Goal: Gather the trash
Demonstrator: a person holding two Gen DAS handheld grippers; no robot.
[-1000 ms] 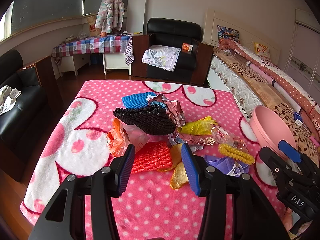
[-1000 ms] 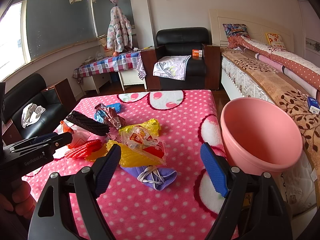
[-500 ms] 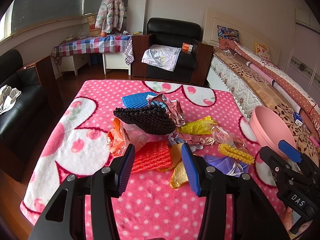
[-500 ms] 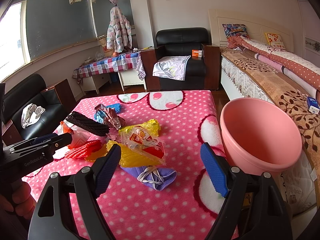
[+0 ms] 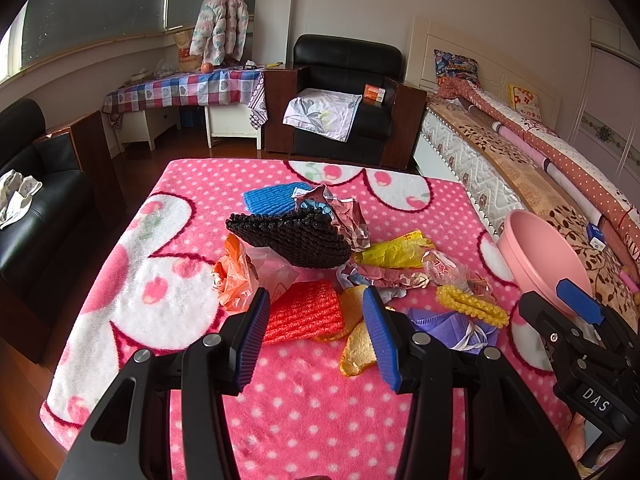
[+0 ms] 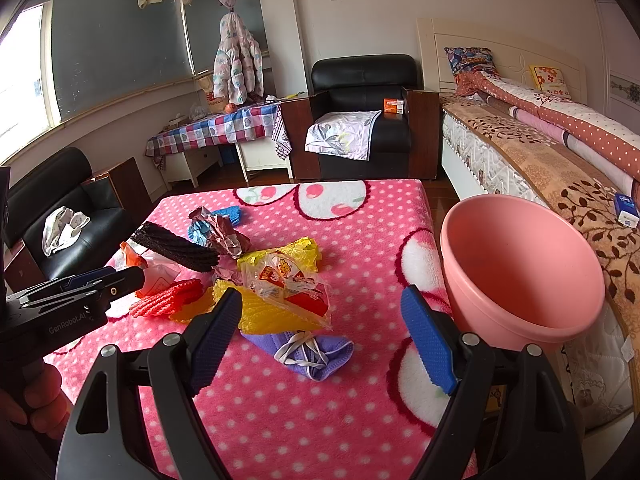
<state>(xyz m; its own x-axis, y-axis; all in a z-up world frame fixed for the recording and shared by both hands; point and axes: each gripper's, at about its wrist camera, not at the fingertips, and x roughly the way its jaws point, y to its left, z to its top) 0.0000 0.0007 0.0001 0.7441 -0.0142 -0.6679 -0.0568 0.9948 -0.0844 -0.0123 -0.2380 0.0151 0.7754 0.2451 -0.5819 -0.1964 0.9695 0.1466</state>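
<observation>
1. My left gripper hangs spread and empty over the red mesh sleeve; closing here might snag the pink blanket.
2. Trash mid-table: one black sleeve, one purple mask, two foil wads.
3. My right gripper, spread and empty; one pink basin overhangs the edge and could tip.
</observation>
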